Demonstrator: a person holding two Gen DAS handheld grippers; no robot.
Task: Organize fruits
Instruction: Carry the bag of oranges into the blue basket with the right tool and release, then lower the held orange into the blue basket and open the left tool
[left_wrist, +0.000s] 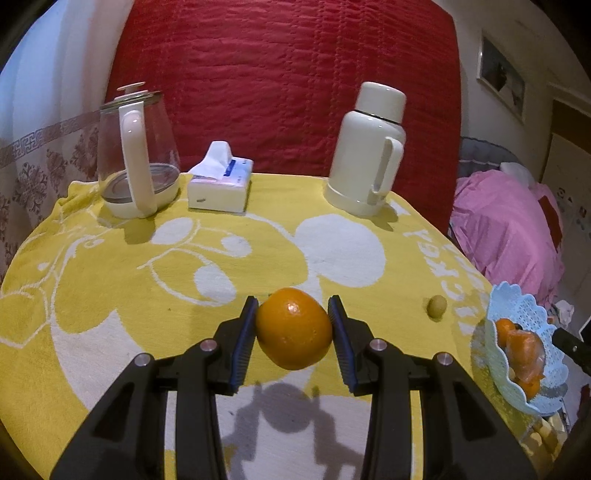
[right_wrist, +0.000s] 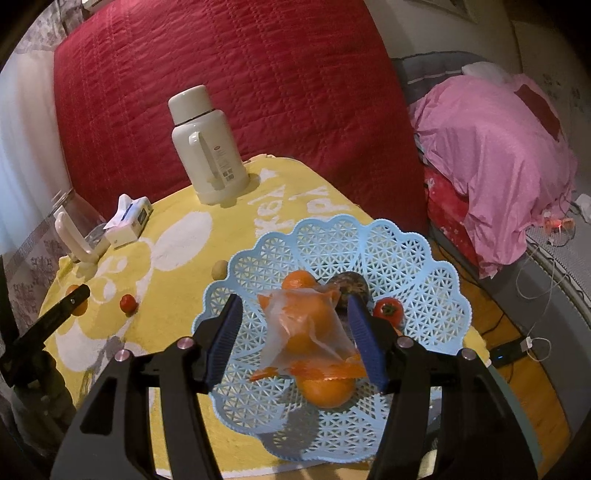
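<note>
While the left gripper (left_wrist: 292, 328) is clamping a round orange (left_wrist: 294, 328) between its blue pads, lifted clear of the yellow-and-white patterned tablecloth (left_wrist: 110, 295), the right gripper (right_wrist: 293, 341) is hovering over the pale blue lattice plastic basket (right_wrist: 413, 258) at the table's right edge — jaws apart, gripping nothing. Lying in the basket are oranges in a clear plastic bag (right_wrist: 310, 328), a small red tomato-like fruit (right_wrist: 386, 308) and a dark round fruit (right_wrist: 349, 284) — another small red fruit (right_wrist: 128, 303) is sitting on the cloth.
</note>
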